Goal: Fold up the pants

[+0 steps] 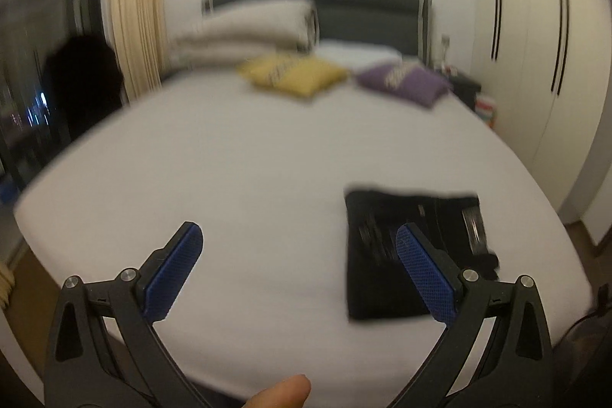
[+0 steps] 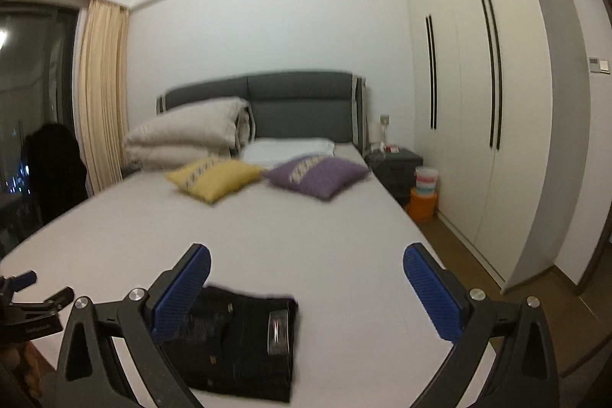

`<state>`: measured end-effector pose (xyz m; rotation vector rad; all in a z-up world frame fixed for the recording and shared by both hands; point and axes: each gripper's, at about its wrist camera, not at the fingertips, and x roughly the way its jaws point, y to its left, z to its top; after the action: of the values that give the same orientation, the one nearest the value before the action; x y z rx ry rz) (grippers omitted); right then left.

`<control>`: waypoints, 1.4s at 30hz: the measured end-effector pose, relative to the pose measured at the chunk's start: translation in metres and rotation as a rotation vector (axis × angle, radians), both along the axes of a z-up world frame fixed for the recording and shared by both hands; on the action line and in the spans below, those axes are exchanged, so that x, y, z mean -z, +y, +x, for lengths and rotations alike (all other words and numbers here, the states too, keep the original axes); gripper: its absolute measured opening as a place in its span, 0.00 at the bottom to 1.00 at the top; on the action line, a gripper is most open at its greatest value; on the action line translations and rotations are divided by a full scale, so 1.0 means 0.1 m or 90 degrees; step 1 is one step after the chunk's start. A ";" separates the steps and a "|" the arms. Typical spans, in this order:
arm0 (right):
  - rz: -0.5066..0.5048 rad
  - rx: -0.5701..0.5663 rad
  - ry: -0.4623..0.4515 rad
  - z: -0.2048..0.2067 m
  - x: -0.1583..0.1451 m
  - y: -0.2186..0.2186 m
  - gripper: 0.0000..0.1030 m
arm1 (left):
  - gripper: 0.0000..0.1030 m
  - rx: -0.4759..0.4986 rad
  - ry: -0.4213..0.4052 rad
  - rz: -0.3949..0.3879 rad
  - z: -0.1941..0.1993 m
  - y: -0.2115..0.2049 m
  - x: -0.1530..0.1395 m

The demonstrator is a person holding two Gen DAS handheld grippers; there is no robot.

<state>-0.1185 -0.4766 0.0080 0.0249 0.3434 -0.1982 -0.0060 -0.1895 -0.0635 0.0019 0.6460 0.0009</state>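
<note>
Looking through the left wrist view first: left tongs [image 1: 298, 257] are gaping wide, holding nothing, hovering above the bed [image 1: 248, 159] near its foot edge. Pants [image 1: 397, 255] are lying as a compact black rectangle on the sheet toward the foot-right corner, partly behind the right-hand blue pad. Frame is blurring, so fold layers are hard to read. A fingertip is showing at the bottom edge.

Switching to the right wrist view: right tongs [image 2: 306, 282] are also spread wide and empty, hanging over the same bundle. Pants [image 2: 244, 335] are sitting close to the foot edge, looking already folded down; waistband label is facing up on the side nearer the wardrobe [image 2: 478, 83]. Long axis is running roughly foot-to-headboard, only slightly longer than wide.

Risks, my read: any further pinch taking only the top layer is likely peeling the stack open. Bundle is close to the foot edge, so a sideways nudge could be dragging it off. Denim looks stiff, so the fold may be springing back.
</note>
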 end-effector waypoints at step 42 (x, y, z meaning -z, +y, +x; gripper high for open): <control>0.103 -0.033 0.253 0.22 0.80 0.45 1.00 | 1.00 0.019 0.141 0.008 0.20 -0.35 0.66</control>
<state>-0.0965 -0.4314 -0.0719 0.1368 0.7549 -0.1224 0.0144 -0.2247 -0.1299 0.0238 0.8673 -0.0238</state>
